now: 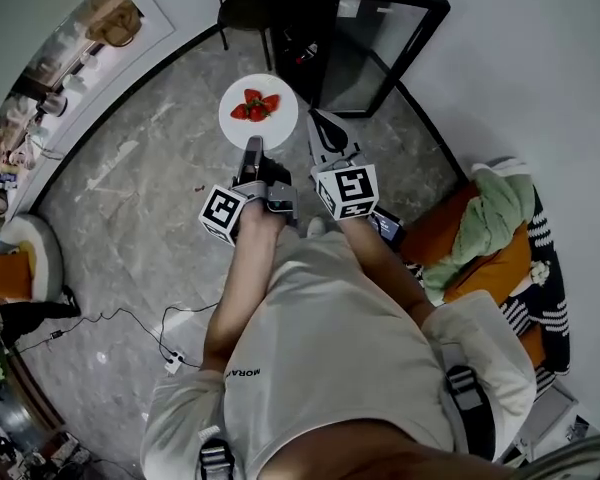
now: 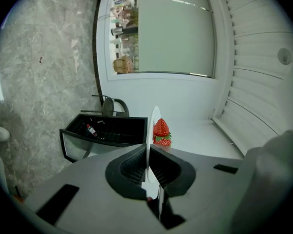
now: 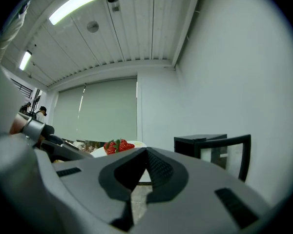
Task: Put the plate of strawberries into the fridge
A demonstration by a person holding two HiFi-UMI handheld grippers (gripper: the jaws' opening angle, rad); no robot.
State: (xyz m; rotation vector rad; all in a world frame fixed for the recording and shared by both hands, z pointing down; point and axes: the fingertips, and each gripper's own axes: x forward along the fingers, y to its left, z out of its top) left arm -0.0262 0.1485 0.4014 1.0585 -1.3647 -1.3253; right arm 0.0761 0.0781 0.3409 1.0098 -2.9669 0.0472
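Observation:
A white plate with red strawberries hangs above the floor, level, just in front of the black fridge. The fridge's glass door stands open to the right. My left gripper is shut on the plate's near rim. In the left gripper view the plate runs edge-on between the jaws of the left gripper, with the strawberries beyond. My right gripper is shut and holds nothing, just right of the plate. In the right gripper view its jaw tips meet, with strawberries to the left and the fridge to the right.
A black chair stands left of the fridge against the white wall. An orange seat with a green cloth is at my right. A cable and plug lie on the grey stone floor behind me at the left.

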